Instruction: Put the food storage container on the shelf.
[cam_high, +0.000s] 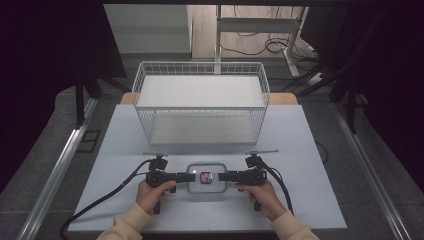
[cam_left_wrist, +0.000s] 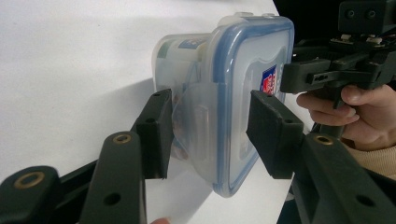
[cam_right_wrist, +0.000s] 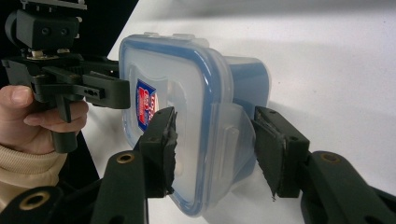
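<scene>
**A:** From the high view, what is getting lost?

**B:** The clear container (cam_high: 206, 179) is sitting near the counter's (cam_high: 300, 150) front edge, midway between its side edges, with the left tongs (cam_high: 189, 176) and right tongs (cam_high: 223, 176) coming at it from either side. The tong tips are covering its two short ends, and the red-and-blue label (cam_high: 205, 178) on the lid is too small to read. The white wire basket (cam_high: 200, 102) is standing by the far edge. The person's sleeves are being cut off by the bottom of the frame.

**A:** And the left gripper view?

**B:** The left tongs (cam_left_wrist: 208, 133) are straddling the container's (cam_left_wrist: 233, 93) side latch (cam_left_wrist: 196, 126), roughly half open. I can't tell whether the pads are pressing. The contents are showing only as blurred shapes through the wall. The label (cam_left_wrist: 269, 79) is being cut by the far tongs (cam_left_wrist: 306, 77), and its writing is unreadable.

**A:** The right gripper view?

**B:** The right tongs (cam_right_wrist: 212, 140) are clamping the opposite latch (cam_right_wrist: 229, 140), one pad on the lid, one on the flap. The container (cam_right_wrist: 177, 93) has a blue-rimmed lid; its label (cam_right_wrist: 146, 105) is showing red, blue and white shapes, no legible words. The other tongs (cam_right_wrist: 112, 91) are hiding the lid's far edge.
</scene>
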